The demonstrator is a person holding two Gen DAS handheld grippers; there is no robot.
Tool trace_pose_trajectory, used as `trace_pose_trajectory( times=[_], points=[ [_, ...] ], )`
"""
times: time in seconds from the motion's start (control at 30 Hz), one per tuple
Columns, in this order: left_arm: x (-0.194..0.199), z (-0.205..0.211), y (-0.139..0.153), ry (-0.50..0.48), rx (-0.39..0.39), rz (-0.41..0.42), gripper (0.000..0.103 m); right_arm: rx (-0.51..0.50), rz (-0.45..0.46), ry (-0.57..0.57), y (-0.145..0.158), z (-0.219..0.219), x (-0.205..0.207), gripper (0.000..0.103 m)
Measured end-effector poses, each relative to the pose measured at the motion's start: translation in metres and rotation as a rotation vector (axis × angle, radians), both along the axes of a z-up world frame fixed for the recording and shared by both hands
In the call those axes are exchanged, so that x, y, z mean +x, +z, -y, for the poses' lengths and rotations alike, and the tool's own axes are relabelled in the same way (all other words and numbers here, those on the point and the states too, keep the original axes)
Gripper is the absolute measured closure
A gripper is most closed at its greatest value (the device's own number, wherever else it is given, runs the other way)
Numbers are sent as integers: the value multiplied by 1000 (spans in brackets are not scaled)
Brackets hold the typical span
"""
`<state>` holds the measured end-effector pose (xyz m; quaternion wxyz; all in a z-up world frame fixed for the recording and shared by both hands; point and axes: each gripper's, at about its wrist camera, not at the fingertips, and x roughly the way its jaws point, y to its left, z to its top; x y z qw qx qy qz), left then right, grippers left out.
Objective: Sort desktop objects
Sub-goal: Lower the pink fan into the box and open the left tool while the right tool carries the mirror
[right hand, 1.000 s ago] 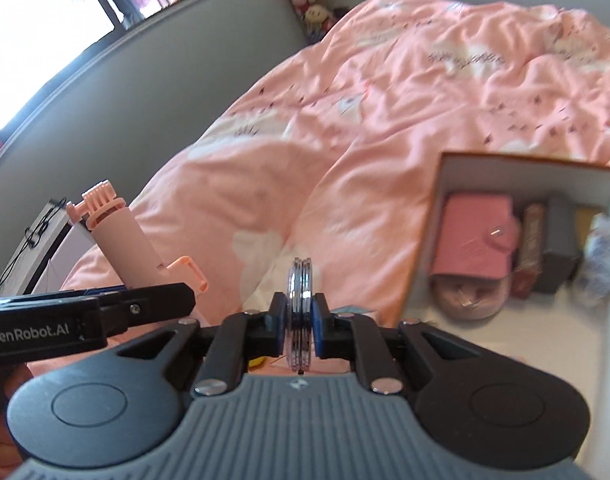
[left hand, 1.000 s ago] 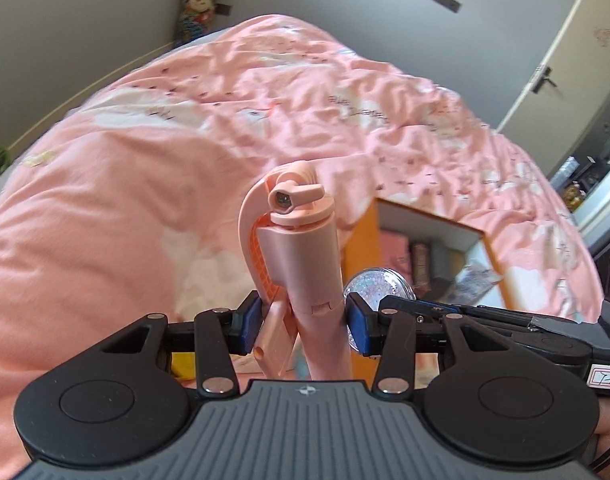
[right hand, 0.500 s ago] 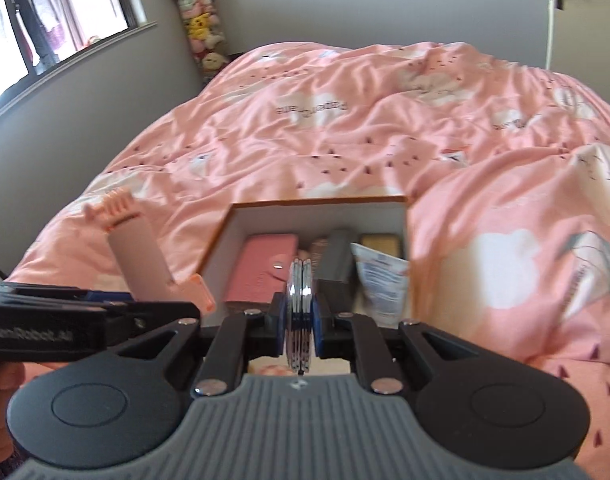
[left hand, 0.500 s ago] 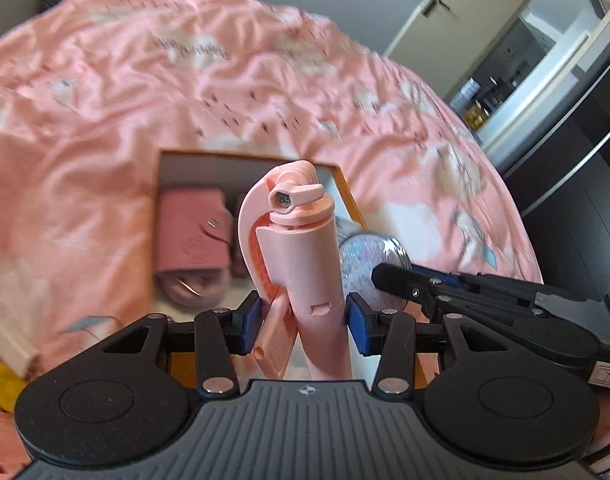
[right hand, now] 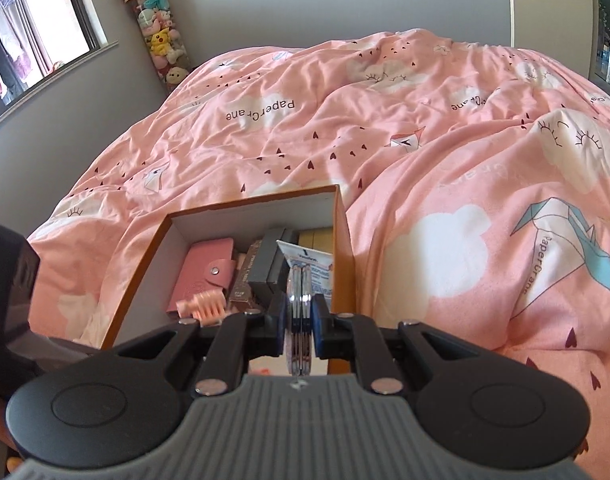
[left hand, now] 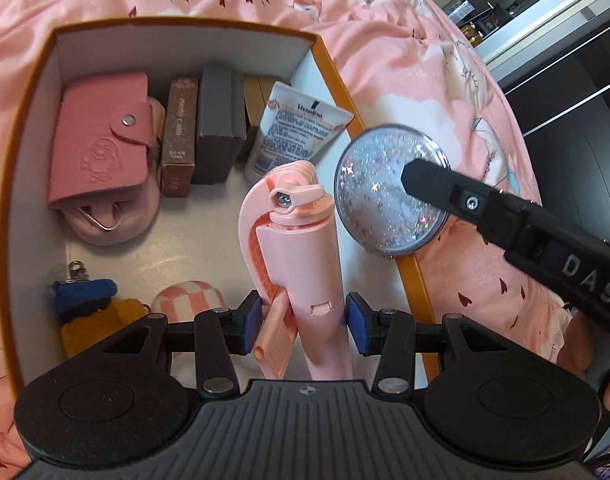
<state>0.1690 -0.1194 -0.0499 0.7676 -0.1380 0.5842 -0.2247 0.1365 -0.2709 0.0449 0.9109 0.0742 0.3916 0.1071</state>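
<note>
Two items were yet unplaced: left gripper [left hand: 303, 322] clamped a pink selfie stick [left hand: 301, 248] over the half-filled box [left hand: 31, 92]; right gripper [right hand: 301, 326] pinched a glitter compact mirror [left hand: 389, 192] above its rim

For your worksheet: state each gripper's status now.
Left gripper: shut on pink stick.
Right gripper: shut on glitter disc.

One box [left hand: 33, 92], one wallet [left hand: 97, 144], one tube [left hand: 293, 128], two grippers [left hand: 303, 320] [right hand: 301, 316]
</note>
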Motion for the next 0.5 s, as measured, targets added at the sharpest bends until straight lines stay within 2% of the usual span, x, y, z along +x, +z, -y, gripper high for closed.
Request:
trace_pose_trajectory(
  times=[0.5],
  points=[
    [22,30,-38,9,40,-72,51,26,-7,-14,-10,10,12,90]
  ],
)
